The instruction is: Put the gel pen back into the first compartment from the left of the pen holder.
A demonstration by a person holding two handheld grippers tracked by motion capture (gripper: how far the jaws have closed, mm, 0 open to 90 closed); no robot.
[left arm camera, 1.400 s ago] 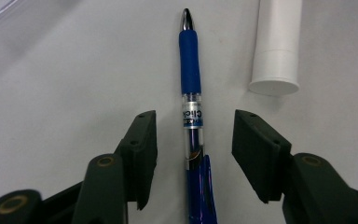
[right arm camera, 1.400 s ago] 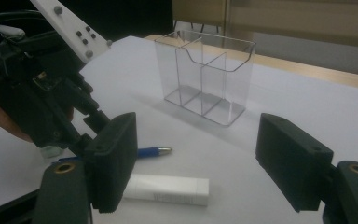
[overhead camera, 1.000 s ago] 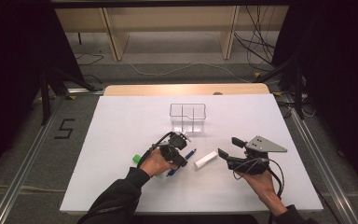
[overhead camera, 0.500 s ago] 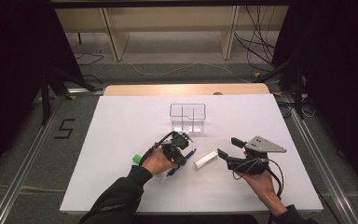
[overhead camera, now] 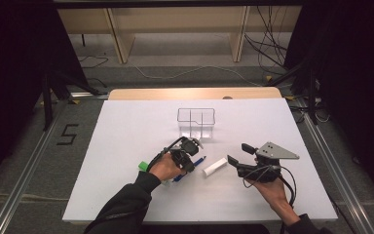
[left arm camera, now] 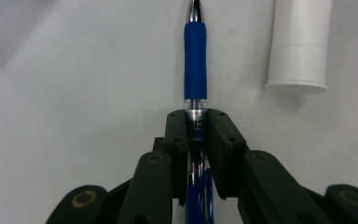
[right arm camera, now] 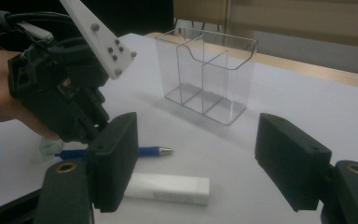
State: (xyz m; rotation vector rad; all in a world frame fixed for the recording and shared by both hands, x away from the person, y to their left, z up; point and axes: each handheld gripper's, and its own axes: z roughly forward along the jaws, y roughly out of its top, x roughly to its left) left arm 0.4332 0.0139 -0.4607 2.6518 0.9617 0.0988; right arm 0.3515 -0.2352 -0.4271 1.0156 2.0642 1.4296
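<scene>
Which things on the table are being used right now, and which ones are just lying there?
Being used:
- blue pen, lying on the table with the left tool shut on its barrel
- left tool, held in the person's hand

Just lying about:
- white tube, beside the pen
- clear plastic box with compartments, farther back
- green thing by the left hand, too hidden to name
- right tool, open, holding nothing

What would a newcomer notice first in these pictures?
First, the left gripper, its jaws shut on a blue pen lying on the white table. Next, the white tube beside the pen, and the clear divided holder standing farther back. The right gripper waits open nearby.
</scene>
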